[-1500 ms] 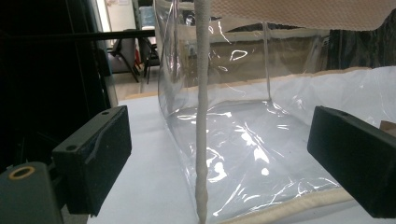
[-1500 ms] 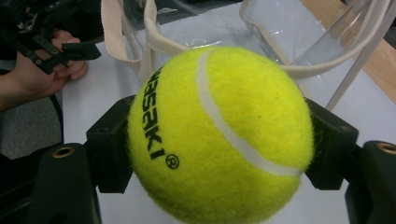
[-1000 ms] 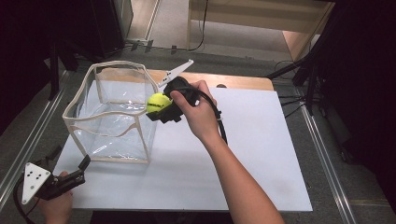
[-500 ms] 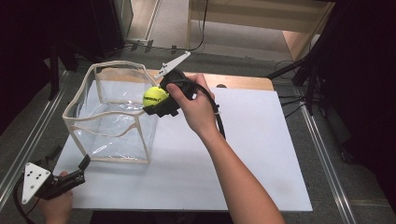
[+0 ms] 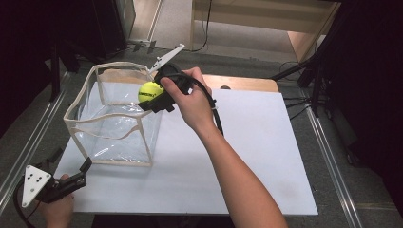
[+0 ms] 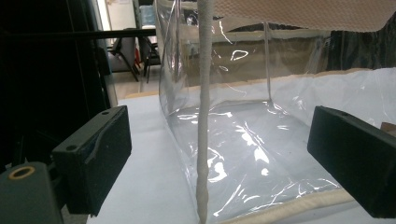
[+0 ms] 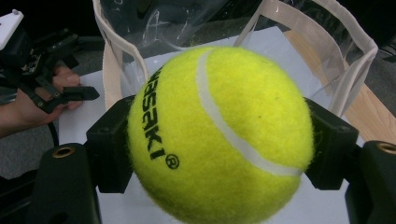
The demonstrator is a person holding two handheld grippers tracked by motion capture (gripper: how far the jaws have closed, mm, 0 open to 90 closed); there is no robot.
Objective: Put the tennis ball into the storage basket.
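Yellow ball [image 5: 150, 91], one; clear bag [image 5: 114, 124], one

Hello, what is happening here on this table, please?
A person is working with two hand-held grippers. The right gripper is shut on a yellow tennis ball and holds it over the near rim of a clear plastic box with cream edging. The left gripper waits open by the box's corner on the white board.

The tennis ball [image 7: 219, 135] looks fuzzy and soft, like felt, with a smooth white seam. The box [image 5: 111, 118] on the left has clear, shiny plastic walls and rough cream cloth edges. The worktop [image 5: 266, 152] is flat, white and dull. Both gripper bodies look like dull black plastic.
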